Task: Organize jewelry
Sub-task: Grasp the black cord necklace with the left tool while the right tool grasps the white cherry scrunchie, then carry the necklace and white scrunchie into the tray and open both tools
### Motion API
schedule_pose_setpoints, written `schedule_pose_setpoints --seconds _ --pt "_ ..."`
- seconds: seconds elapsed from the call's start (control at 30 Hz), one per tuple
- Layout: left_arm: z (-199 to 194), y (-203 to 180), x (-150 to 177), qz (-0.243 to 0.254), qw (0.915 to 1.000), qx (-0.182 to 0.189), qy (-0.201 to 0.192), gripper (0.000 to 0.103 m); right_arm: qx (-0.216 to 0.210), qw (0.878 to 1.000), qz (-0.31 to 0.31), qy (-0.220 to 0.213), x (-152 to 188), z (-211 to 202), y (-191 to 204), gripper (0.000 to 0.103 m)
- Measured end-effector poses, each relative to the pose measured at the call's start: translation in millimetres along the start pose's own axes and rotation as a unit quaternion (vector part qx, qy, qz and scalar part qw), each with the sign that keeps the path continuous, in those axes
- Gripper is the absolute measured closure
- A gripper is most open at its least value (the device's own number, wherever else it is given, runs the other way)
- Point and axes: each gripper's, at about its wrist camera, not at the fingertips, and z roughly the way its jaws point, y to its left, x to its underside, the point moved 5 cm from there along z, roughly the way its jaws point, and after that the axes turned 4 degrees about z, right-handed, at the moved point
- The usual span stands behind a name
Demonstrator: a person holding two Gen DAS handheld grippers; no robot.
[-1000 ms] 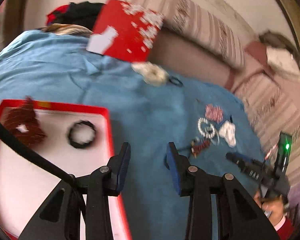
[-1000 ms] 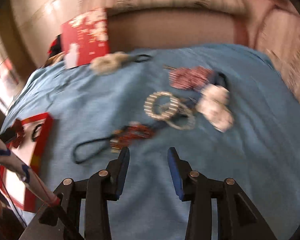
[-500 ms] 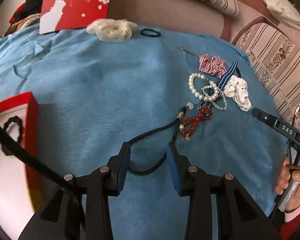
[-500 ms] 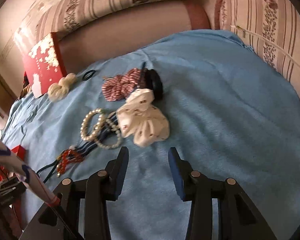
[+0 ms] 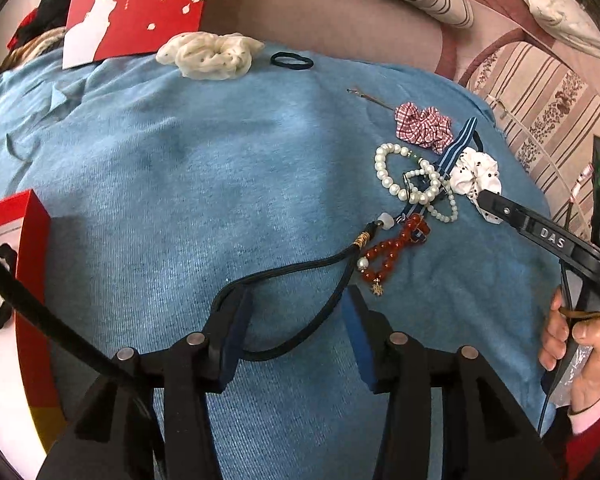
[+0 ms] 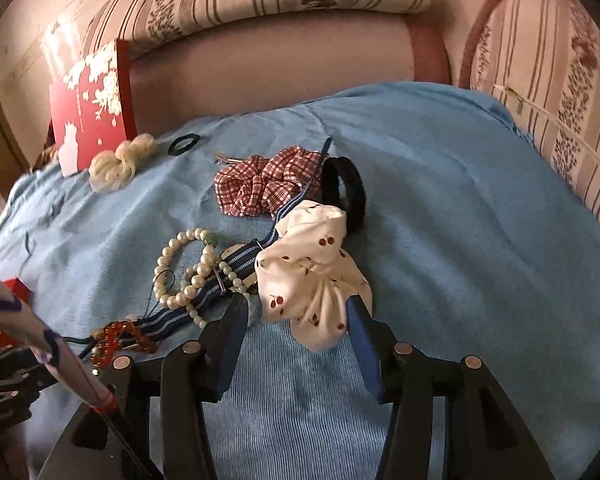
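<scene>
While left claw (image 5: 296, 316) gapes wide over looped black cord (image 5: 284, 280), right claw (image 6: 298, 320) (also wide) flanks puffy cherry-print scrunchie (image 6: 312, 268).

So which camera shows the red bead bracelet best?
The left wrist view: the red bead bracelet lies in the open on the blue blanket, beads and charm clear. In the right wrist view it's a small, dim tangle near the left edge.
</scene>
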Motion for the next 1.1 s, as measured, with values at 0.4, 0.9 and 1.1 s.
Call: schedule_pose_setpoints --seconds 0.4,0.9,1.1 --pt "-47 -3 -5 -0.013 0.9981 0.037 -0.046 0.1 0.011 0.999 -0.007 -0.043 -6 -28 8 0.093" --pt "-185 102 18 -0.118 0.981 0.0 -0.154 0.101 -0.075 0.993 -0.058 -0.073 28 -102 99 0.093" --pt "-221 175 54 -0.185 0.9646 -0.087 -0.166 0.101 -0.159 0.977 -0.141 -0.037 59 -115 215 0.093"
